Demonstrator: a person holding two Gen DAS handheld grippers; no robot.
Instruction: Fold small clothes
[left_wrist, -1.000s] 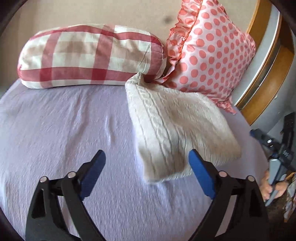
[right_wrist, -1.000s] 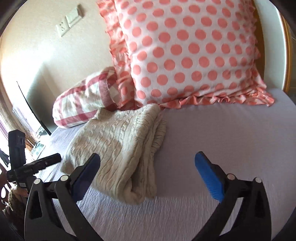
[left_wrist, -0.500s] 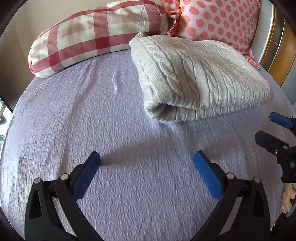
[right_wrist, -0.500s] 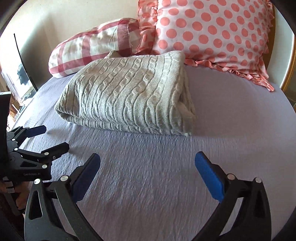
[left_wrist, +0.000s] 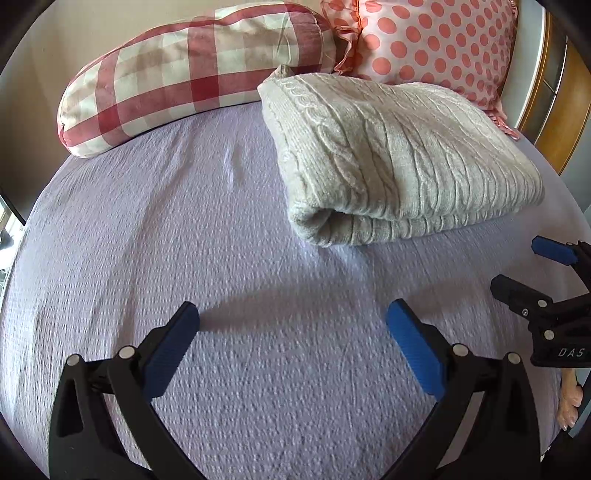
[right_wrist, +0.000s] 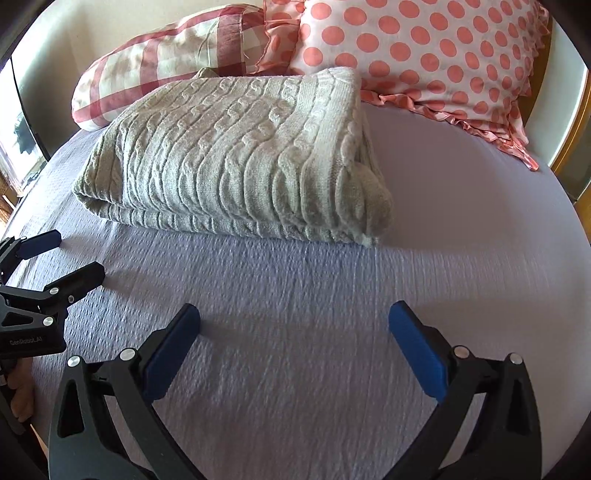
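the folded cable-knit sweater (left_wrist: 399, 155) is lying on the lavender bedspread (left_wrist: 184, 240), toward the head of the bed, its far edge touching the red plaid bolster (left_wrist: 192, 70) and sitting just in front of the polka-dot pillow (left_wrist: 436, 37). the rolled fold edge is facing the cameras; the layers are sitting stacked and fairly even. the left gripper (left_wrist: 291, 326) is hovering over bare bedspread, short of the sweater, jaws spread wide and gripping nothing. the right gripper (right_wrist: 293, 326) is hovering likewise, jaws released and empty, also apart from the sweater. each gripper is showing at the edge of the other's view, both low over the bedspread near the garment's front edge.
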